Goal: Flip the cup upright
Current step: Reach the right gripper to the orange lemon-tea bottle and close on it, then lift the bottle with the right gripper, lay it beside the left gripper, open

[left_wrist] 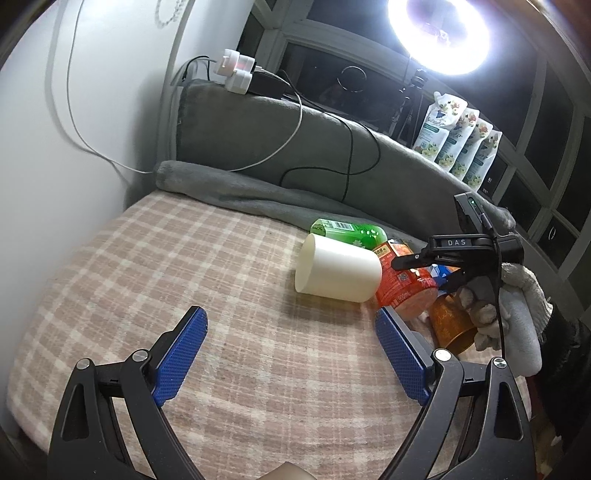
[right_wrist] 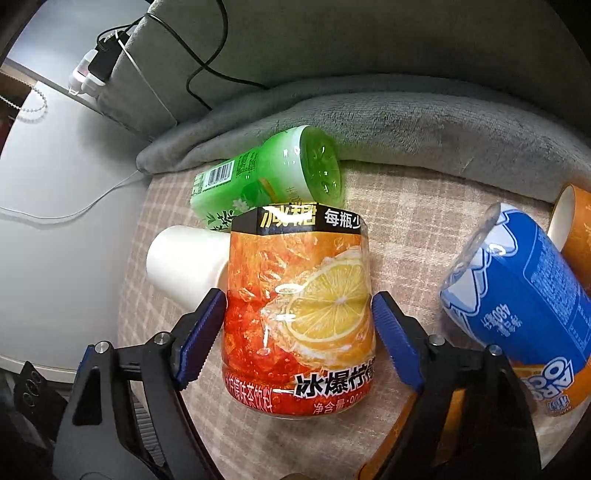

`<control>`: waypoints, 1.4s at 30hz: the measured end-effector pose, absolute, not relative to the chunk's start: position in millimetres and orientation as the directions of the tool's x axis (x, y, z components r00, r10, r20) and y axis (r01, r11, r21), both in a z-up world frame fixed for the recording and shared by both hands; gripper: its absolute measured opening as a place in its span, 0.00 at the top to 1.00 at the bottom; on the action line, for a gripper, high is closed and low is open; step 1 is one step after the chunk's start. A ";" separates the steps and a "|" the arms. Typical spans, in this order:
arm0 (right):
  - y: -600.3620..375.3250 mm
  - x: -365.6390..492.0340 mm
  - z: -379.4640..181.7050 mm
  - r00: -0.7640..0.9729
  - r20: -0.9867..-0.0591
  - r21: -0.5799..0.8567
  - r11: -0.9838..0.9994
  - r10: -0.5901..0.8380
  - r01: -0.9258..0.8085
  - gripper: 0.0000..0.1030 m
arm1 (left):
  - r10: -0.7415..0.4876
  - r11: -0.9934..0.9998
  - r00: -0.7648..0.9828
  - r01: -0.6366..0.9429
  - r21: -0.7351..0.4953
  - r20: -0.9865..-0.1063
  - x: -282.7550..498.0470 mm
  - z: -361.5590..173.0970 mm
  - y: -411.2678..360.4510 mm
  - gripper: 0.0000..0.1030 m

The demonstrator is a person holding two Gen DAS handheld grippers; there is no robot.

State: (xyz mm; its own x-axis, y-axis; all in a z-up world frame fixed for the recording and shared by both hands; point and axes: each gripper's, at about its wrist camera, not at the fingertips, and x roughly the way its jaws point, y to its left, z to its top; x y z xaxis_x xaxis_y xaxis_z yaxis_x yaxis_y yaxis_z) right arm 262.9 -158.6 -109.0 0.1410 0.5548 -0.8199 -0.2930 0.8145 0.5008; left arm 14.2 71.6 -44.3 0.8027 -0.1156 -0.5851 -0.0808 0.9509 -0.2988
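Observation:
A white cup (left_wrist: pixel 338 268) lies on its side on the checked cloth, base toward the left; it also shows in the right wrist view (right_wrist: pixel 184 264). An orange-red lemon-tea cup (right_wrist: pixel 299 314) stands between the blue pads of my right gripper (right_wrist: pixel 299 325). The pads sit at its sides with small gaps, jaws open. In the left wrist view the right gripper (left_wrist: pixel 424 271) hangs over that cup (left_wrist: pixel 404 288). My left gripper (left_wrist: pixel 290 349) is open and empty, nearer than the white cup.
A green cup (right_wrist: pixel 273 177) lies on its side behind. A blue Oreo cup (right_wrist: pixel 517 295) and an orange cup (right_wrist: pixel 576 225) lie to the right. A grey blanket (left_wrist: pixel 258 192), cables and a ring light (left_wrist: pixel 439 33) are at the back.

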 end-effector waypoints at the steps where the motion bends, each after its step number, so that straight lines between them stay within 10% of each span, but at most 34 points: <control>1: -161.3 260.8 -107.6 0.145 -0.817 0.504 0.813 0.558 -0.291 0.19 | -0.116 0.951 0.803 -0.079 -0.298 -0.584 14.0 -44.3 71.1 0.10; 42: -160.9 131.3 -54.5 0.171 -0.683 0.596 0.677 0.710 -0.431 0.19 | -0.218 0.939 0.774 0.002 -0.343 -0.594 4.7 -41.2 54.6 0.11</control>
